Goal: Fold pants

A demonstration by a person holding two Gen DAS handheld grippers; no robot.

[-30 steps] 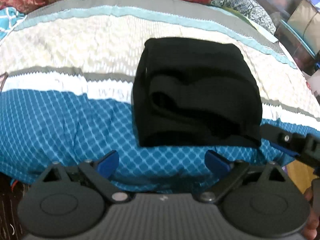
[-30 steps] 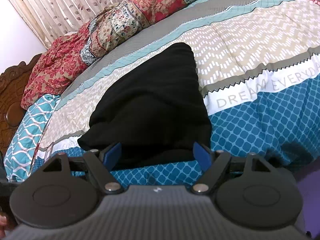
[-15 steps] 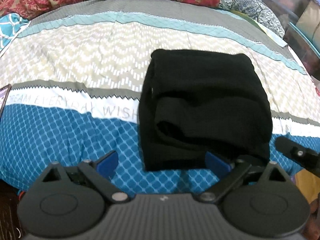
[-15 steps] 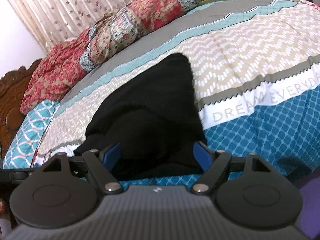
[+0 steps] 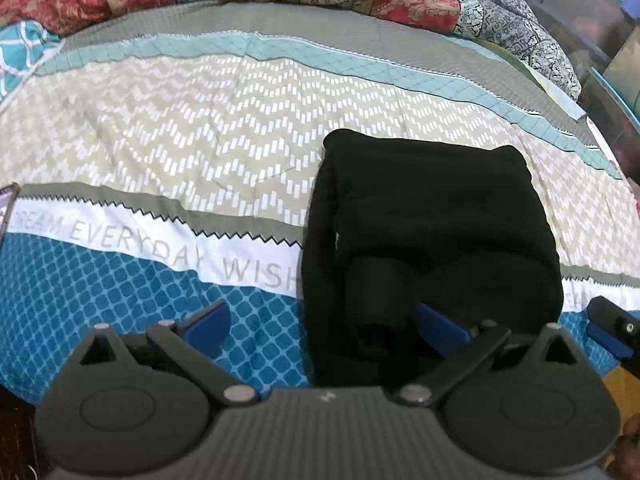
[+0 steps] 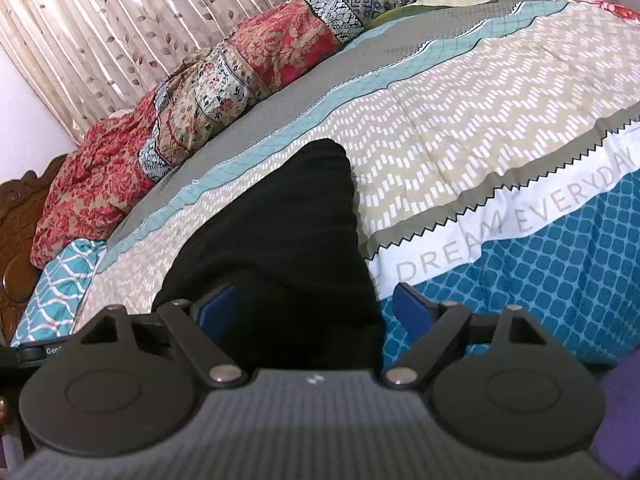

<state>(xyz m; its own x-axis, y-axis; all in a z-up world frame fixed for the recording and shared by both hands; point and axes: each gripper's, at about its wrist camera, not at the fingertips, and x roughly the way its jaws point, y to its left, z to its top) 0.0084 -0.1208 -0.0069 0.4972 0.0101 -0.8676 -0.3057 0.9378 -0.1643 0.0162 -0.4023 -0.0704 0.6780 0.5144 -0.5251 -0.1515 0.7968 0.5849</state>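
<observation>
The black, soft, folded pants (image 5: 432,240) are lying in a thick square bundle on the bed with the striped blue, white and tan quilt (image 5: 160,152). The words on the white stripe are reading "DREAM EVERYDAY".

The left tongs (image 5: 324,322) are sitting wide open, holding nothing. Their blue fingers (image 5: 206,322) are spread far apart. The near edge of the pants is lying between the two fingers, closer to the right one, and the right finger is poking against the dark cloth. The rest of the bundle is lying ahead of these tongs and a bit to the right.

The right tongs (image 6: 316,312) are also wide open and are gripping nothing. The near end of the pants (image 6: 280,248) is lying right between their blue fingers (image 6: 414,312), and the bundle is stretching away in front of them.

Far ahead of both tongs, a red and cream flowery patchwork blanket (image 6: 208,92) is lying bunched along the far side of the bed. Behind it a pale leafy curtain (image 6: 120,20) is hanging.
</observation>
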